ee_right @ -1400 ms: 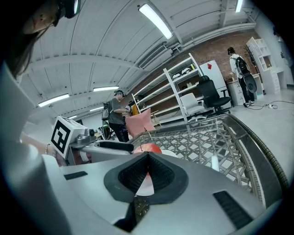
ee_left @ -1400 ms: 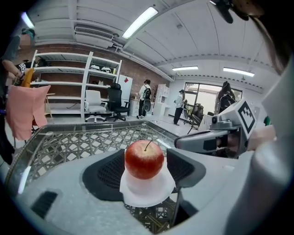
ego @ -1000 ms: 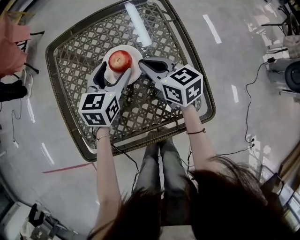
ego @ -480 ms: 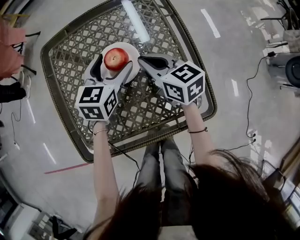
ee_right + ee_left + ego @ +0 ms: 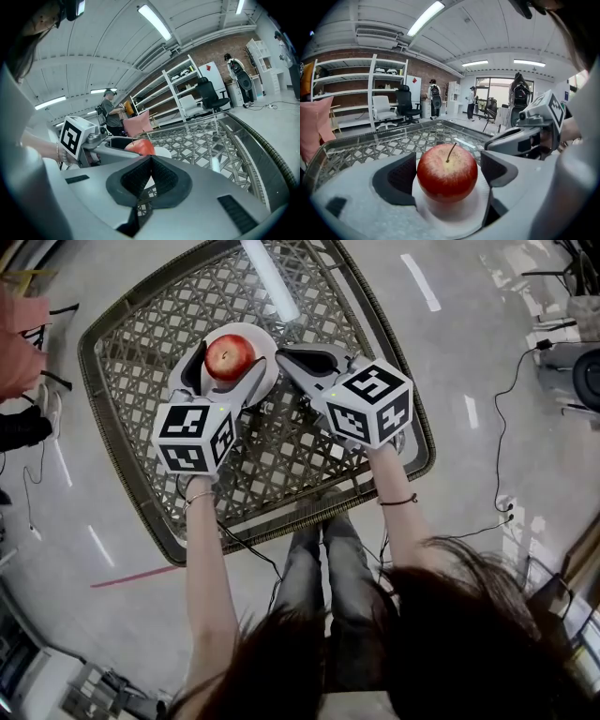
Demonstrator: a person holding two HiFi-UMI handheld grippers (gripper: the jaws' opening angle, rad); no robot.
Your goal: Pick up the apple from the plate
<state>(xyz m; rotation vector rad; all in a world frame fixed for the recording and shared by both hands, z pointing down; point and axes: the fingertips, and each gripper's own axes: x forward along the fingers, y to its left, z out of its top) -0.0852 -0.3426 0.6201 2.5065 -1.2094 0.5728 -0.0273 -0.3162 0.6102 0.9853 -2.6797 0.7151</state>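
Observation:
A red apple (image 5: 230, 356) sits upright on a small white plate (image 5: 266, 341) at the far middle of the glass-topped table. My left gripper (image 5: 228, 368) is open, with one jaw on each side of the apple (image 5: 447, 172). Its dark pads (image 5: 401, 174) stand close to the apple with a thin gap on both sides. The plate (image 5: 454, 216) lies below the jaws. My right gripper (image 5: 285, 358) is shut on nothing, with its tip just right of the plate. In the right gripper view the shut pads (image 5: 149, 176) point past the apple (image 5: 140, 146) and the plate (image 5: 162, 152).
The table (image 5: 122, 381) is a square wicker lattice under glass with a raised dark rim (image 5: 420, 442). A ceiling light reflects as a white bar (image 5: 270, 282) on the glass beyond the plate. Cables (image 5: 502, 418) lie on the floor to the right. A person in pink (image 5: 21, 338) stands at the far left.
My left gripper's jaws have spread wider and slid a little forward along both sides of the apple. The right gripper has kept still.

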